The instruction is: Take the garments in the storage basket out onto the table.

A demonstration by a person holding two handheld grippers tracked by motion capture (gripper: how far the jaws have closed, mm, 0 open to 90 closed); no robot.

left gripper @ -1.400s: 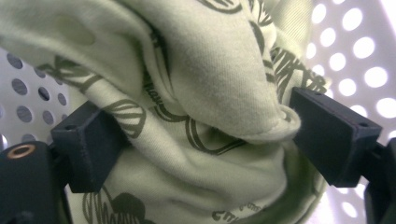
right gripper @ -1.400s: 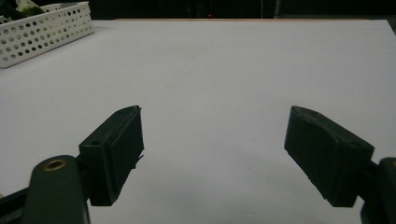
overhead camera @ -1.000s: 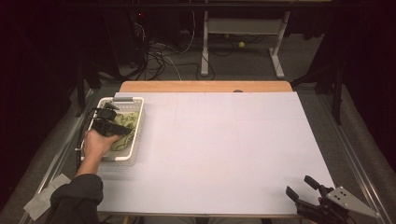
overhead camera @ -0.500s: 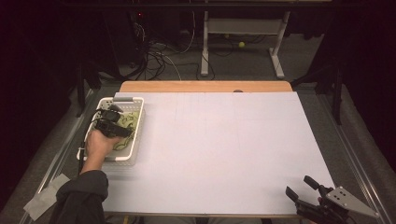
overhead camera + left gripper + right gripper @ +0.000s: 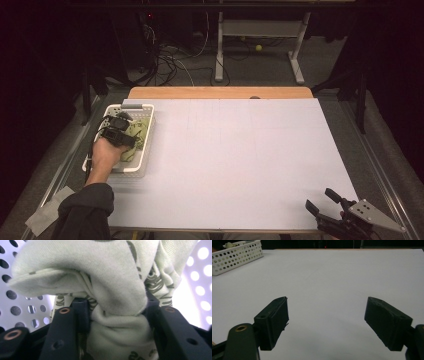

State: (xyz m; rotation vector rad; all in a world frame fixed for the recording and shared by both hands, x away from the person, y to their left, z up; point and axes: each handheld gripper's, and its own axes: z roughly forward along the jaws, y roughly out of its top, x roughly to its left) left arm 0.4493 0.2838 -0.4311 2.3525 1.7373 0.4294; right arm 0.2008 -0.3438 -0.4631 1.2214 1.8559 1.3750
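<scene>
Mostly the white table (image 5: 240, 165) lies bare, from the basket (image 5: 146, 150) at the left of the frame across to its right edge. Inside the basket, the left gripper (image 5: 120, 131) points toward the top of the frame; its jaws have just been closing and now pinch a bunched pale green cloth (image 5: 110, 290). At lower right, the right gripper (image 5: 327, 200) rests at the table's near edge, jaws wide and holding nothing.

The high view looked down from 6 o'clock; the right gripper view faced the shared white perforated plastic basket (image 5: 146, 131) (image 5: 235, 255) at 10 o'clock.
</scene>
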